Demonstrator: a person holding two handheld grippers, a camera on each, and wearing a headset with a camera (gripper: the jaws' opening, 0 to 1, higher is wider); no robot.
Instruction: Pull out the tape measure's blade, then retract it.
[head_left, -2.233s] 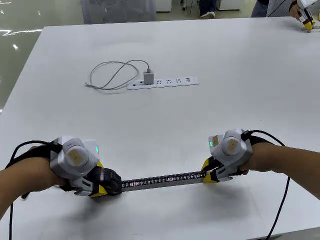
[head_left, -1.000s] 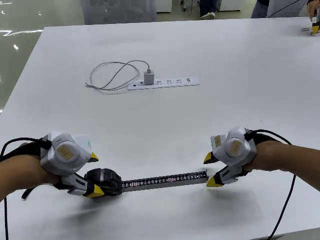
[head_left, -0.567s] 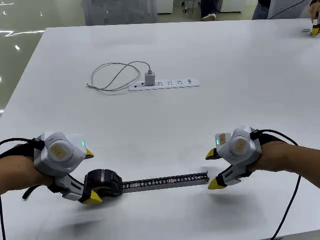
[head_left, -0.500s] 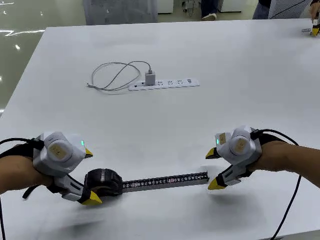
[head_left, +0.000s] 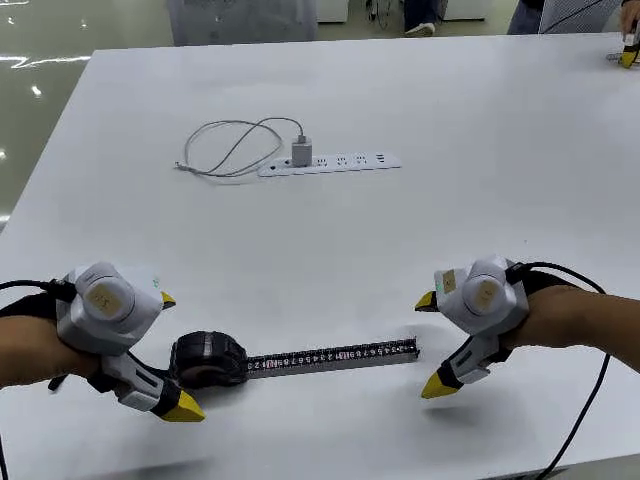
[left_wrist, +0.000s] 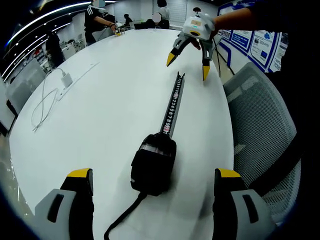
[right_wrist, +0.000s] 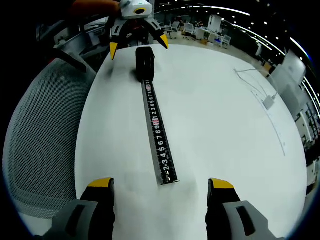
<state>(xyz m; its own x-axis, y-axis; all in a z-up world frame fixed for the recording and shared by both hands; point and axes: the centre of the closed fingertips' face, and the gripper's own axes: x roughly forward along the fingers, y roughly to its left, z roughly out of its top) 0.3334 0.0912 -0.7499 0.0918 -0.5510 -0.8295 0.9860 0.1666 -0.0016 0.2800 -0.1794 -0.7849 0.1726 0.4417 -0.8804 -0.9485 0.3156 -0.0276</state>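
Two grippers, both with fingers spread wide and gripping nothing, faced each other across the tape measure (head_left: 207, 358). It lay flat on the white surface (head_left: 400, 220) near the person's edge, with the blade (head_left: 335, 356) out and running straight from one hand toward the other, so its long axis was pretty much the line between them. The black case (left_wrist: 153, 162) sat right in front of the left gripper (head_left: 176, 354), centred on the gap between its fingers but not touched, as far as I could tell. The blade's free tip stopped just short of the right gripper (head_left: 431, 343), lined up with that gap too. For retracting, I'd guess the left one was better placed, with the case dead ahead.
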